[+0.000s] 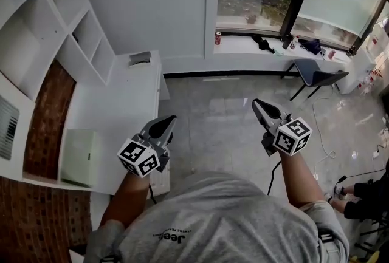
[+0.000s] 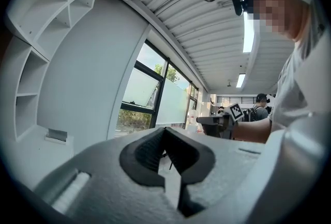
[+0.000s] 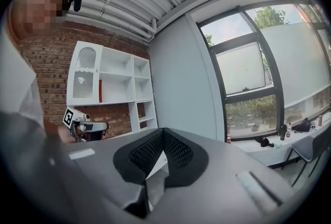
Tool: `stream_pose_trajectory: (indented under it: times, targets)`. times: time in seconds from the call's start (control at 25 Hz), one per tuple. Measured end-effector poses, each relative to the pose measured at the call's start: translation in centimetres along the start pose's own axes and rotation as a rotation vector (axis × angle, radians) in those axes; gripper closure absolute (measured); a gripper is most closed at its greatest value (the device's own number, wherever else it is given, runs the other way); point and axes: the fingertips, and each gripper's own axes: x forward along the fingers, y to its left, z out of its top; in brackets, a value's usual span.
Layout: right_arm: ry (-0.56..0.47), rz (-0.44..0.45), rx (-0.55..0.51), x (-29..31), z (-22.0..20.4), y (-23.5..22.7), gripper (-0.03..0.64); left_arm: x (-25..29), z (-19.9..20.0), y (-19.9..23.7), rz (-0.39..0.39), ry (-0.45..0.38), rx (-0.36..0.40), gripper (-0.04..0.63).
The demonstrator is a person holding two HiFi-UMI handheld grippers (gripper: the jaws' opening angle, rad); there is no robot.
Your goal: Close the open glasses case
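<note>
A small grey object that may be the glasses case [image 1: 139,58] lies at the far end of the white table [image 1: 121,107], near the wall. In the left gripper view the same object [image 2: 57,135] is small and far off, so I cannot tell whether it is open. My left gripper [image 1: 169,119] hangs over the table's right edge, well short of the object, its jaws [image 2: 164,130] shut on nothing. My right gripper [image 1: 256,103] is held over the floor to the right, its jaws [image 3: 163,131] closed together and empty. Both point towards the window wall.
White shelving [image 1: 55,6] runs along the left over the table, with a brick wall behind it. A pale green box [image 1: 79,157] sits on the table's near end. The window sill holds a red can [image 1: 217,37] and clutter. A dark chair [image 1: 316,73], floor cables and a seated person [image 1: 364,195] are on the right.
</note>
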Motion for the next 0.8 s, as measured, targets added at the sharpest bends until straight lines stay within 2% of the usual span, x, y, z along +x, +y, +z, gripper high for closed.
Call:
stream_pose_trajectory:
  times: [0.36, 0.6, 0.8]
  targets:
    - [0.007, 0.062, 0.013, 6.5, 0.1, -6.2, 0.606, 4.6, -0.1, 5.2, 0.067, -0.002, -0.013, 0.597]
    - [0.021, 0.132, 0.038, 12.1, 0.1, -14.0, 0.606, 10.9, -0.3, 9.1, 0.152, 0.001, -0.008, 0.597]
    - [0.022, 0.199, 0.034, 17.4, 2.7, -21.6, 0.606, 18.2, 0.8, 13.1, 0.22, -0.001, -0.01, 0.597]
